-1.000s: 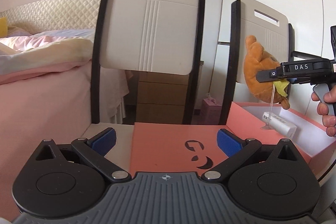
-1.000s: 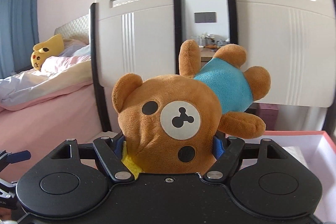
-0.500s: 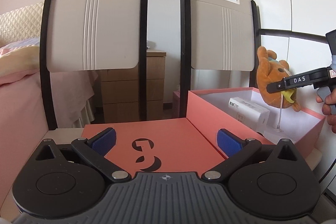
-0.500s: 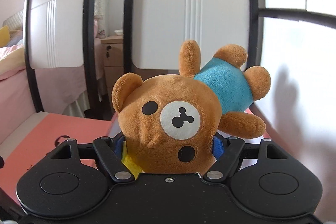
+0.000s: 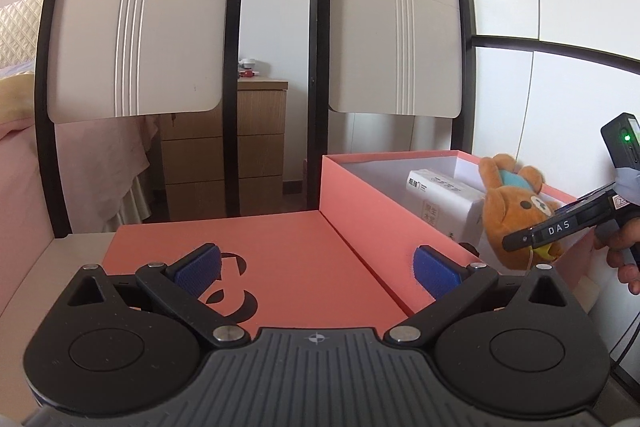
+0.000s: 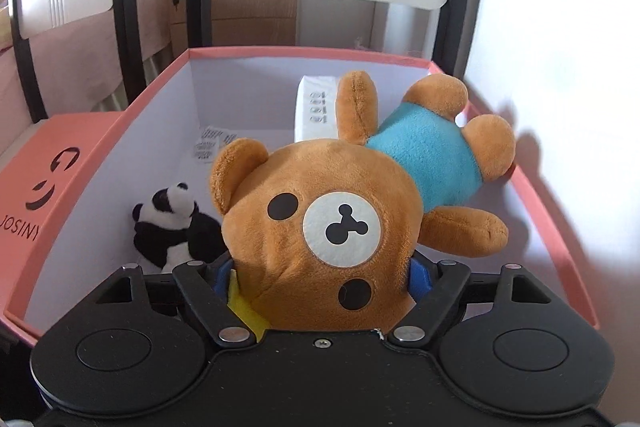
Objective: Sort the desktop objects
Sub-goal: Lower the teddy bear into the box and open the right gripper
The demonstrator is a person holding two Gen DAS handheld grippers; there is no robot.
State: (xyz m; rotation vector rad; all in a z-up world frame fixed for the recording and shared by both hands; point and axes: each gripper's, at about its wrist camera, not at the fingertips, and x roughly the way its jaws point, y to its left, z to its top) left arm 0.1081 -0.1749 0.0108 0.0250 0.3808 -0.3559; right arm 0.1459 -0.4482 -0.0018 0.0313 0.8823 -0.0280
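The sorting looks partly done. In the pink box a small panda toy already lies at the near left, and a white carton stands at the far side. The bear toy is not yet put down: the right tongs hold it by the head, clamped from both sides, and carry it above the open box. What is left, I think, is to lower the bear and let it go. Whether more things wait on the desk I cannot tell.

The bear is soft brown plush with a blue shirt, a white muzzle and a yellow tag near the pads; it lies tilted, legs pointing far.

The left tongs stand wide and hold nothing, above the pink lid that lies left of the box.
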